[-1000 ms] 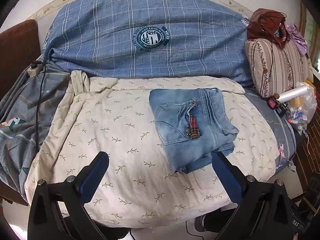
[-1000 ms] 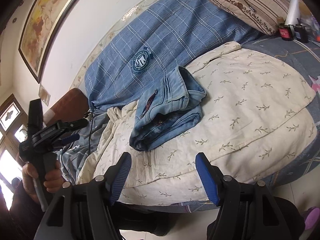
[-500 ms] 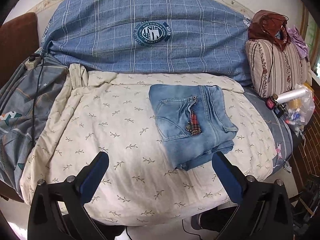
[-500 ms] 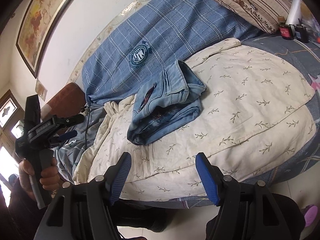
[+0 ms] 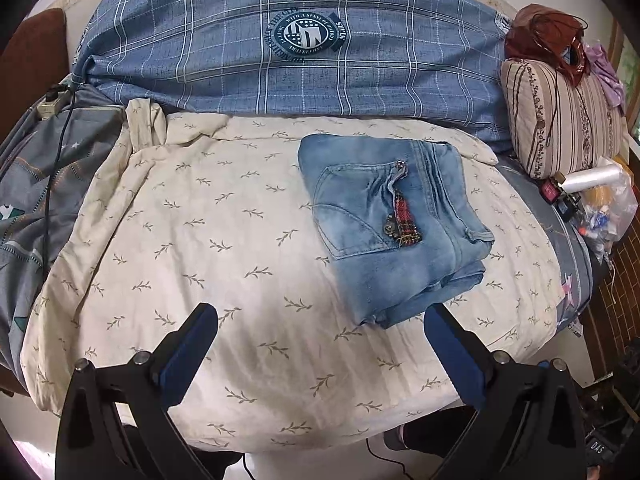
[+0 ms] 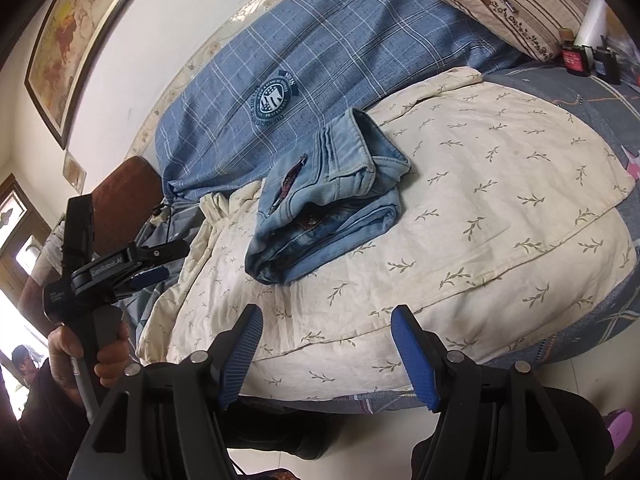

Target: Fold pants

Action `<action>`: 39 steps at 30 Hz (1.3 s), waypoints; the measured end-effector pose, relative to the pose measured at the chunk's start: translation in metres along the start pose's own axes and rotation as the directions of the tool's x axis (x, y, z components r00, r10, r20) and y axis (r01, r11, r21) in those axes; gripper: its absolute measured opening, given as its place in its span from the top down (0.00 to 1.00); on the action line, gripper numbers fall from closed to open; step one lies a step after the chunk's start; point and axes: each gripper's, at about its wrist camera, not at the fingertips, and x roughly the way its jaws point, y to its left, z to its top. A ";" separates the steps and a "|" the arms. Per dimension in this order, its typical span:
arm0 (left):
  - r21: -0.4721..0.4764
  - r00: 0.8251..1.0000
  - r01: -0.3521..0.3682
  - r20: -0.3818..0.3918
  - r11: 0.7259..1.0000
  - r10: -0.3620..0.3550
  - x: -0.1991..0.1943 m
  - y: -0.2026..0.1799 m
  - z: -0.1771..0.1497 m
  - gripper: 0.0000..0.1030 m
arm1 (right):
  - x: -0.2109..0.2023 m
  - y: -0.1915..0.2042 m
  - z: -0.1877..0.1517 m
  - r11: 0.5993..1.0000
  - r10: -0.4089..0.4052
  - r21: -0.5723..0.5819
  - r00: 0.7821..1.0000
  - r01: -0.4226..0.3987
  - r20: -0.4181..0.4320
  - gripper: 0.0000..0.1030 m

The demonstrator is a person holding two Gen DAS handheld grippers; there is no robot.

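Observation:
Light blue denim pants point(image 5: 394, 232) lie folded into a compact stack on a cream leaf-print quilt point(image 5: 224, 248), back pocket and a red plaid tag facing up. In the right wrist view the pants point(image 6: 332, 208) show their layered folded edge. My left gripper point(image 5: 320, 320) is open and empty, held back from the quilt's near edge, the pants ahead and to the right. It also shows in the right wrist view point(image 6: 160, 262), held by a hand at the left. My right gripper point(image 6: 326, 320) is open and empty, back from the bed's edge.
A blue plaid duvet point(image 5: 304, 52) lies behind the quilt. A striped pillow point(image 5: 560, 120) with a brown bag point(image 5: 544, 36) sits at the right, with a plastic bag of small items point(image 5: 604, 208) below it. A cable and socket point(image 5: 50, 104) lie at the left.
Both grippers have shifted slightly in view, with the bed sitting a little lower in the left wrist view. The pants have not moved. Both grippers stay open.

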 end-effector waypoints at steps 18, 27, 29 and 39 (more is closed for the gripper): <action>0.051 0.999 0.006 0.033 0.999 -0.008 -0.020 -0.014 0.004 0.01 | -0.002 -0.002 -0.001 1.000 0.009 0.011 1.000 -0.008 -0.004 0.32; 0.068 0.999 0.034 0.021 0.997 -0.035 0.000 -0.012 -0.002 0.01 | 0.001 -0.003 0.003 0.999 0.007 0.031 1.000 -0.007 0.006 0.31; 0.075 0.999 0.043 0.013 0.996 -0.044 0.007 -0.010 -0.002 0.01 | 0.004 -0.003 0.004 1.000 0.006 0.031 1.000 -0.006 0.003 0.31; 0.181 0.994 0.085 0.053 0.980 -0.096 0.025 -0.022 0.001 0.01 | 0.014 0.001 0.012 0.999 -0.013 0.029 1.000 0.012 0.023 0.31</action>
